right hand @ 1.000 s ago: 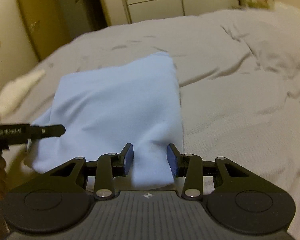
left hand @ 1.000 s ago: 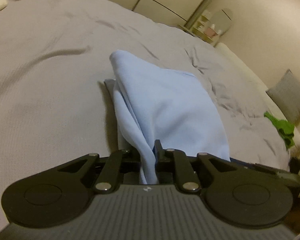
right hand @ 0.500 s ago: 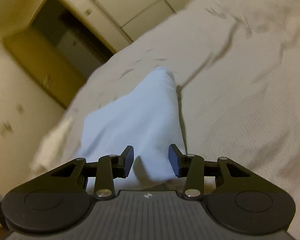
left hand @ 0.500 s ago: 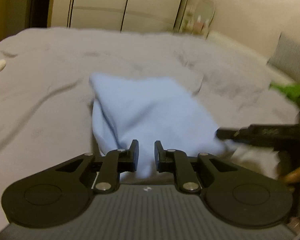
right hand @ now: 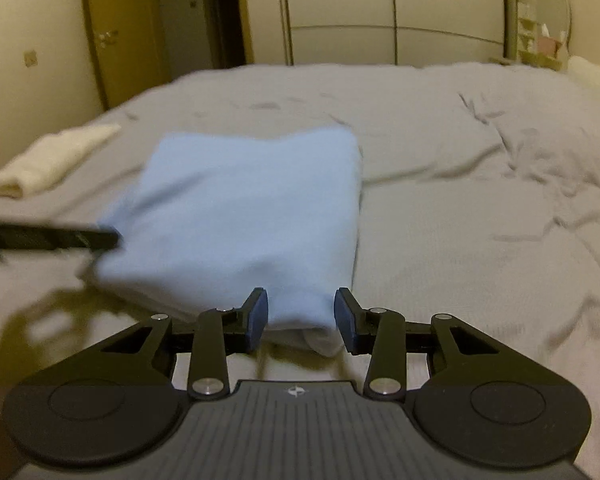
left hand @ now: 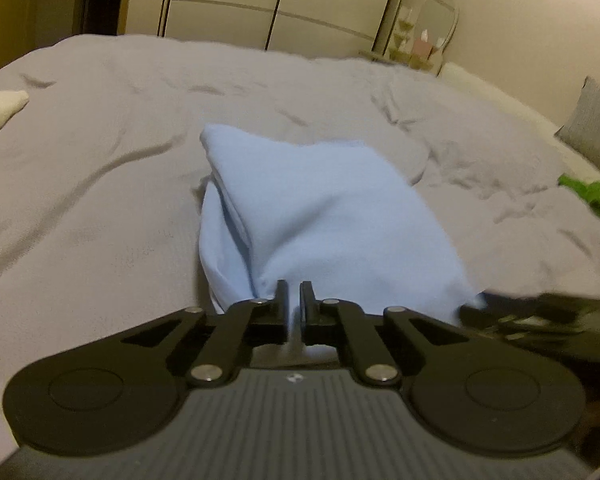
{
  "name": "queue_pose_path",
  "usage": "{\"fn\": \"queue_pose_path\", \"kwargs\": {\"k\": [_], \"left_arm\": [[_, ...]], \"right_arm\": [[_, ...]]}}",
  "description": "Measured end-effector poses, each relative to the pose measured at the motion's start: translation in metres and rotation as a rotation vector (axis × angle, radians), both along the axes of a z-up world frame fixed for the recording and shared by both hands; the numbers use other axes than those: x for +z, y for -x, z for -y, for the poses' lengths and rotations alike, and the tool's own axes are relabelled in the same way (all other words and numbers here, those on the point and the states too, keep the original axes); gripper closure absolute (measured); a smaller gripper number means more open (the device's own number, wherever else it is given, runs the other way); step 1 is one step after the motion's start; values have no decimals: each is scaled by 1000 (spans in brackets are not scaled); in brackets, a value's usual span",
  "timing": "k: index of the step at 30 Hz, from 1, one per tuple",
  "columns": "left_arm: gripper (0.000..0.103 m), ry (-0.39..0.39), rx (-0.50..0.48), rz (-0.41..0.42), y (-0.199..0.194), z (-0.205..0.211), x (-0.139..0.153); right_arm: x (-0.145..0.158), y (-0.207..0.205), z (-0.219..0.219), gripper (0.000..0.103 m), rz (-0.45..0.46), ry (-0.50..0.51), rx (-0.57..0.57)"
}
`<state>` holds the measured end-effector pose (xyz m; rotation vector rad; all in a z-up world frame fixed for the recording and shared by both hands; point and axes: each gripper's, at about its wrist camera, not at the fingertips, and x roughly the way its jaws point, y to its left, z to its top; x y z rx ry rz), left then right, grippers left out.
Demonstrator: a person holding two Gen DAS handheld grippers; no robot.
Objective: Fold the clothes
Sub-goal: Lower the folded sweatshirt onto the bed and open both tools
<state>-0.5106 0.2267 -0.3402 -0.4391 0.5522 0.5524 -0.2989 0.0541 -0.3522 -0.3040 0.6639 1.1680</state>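
A folded light-blue garment (left hand: 332, 216) is seen lying on the grey bedcover (left hand: 100, 184) of a bed, roughly at the middle of the cover. The left tool (left hand: 294, 296) is held over the garment's near left corner; its fingers are drawn almost together, and a pinch of the blue cloth is caught between them, so the corner is grasped. The right tool (right hand: 301, 312) is placed at the garment's near right corner, with its blue-padded fingers (right hand: 258, 314) set on either side of a thick fold of cloth; whether the pads are pressed against that fold cannot be told, since narrow gaps seem to be left on both sides. The left tool's dark finger is seen from the right wrist view touching the garment's left edge. A rolled cream cloth (right hand: 52, 158) is laid to the left of the garment, well apart from it. A green item (left hand: 596, 196) is seen to the garment's right, near the bed's edge.
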Motion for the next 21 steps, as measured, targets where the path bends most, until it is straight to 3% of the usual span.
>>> {"fn": "queue_pose_path", "kwargs": {"k": [4, 10, 18, 21], "left_arm": [[98, -9, -5, -11, 10, 17, 7], [99, 53, 61, -98, -4, 7, -19], [94, -5, 127, -182, -17, 22, 6], [87, -13, 158, -230, -16, 29, 17]], "right_arm": [[8, -5, 6, 63, -41, -35, -34], [0, 1, -2, 63, -21, 23, -13], [18, 0, 2, 60, -61, 33, -37], [27, 4, 10, 46, -82, 33, -49]]}}
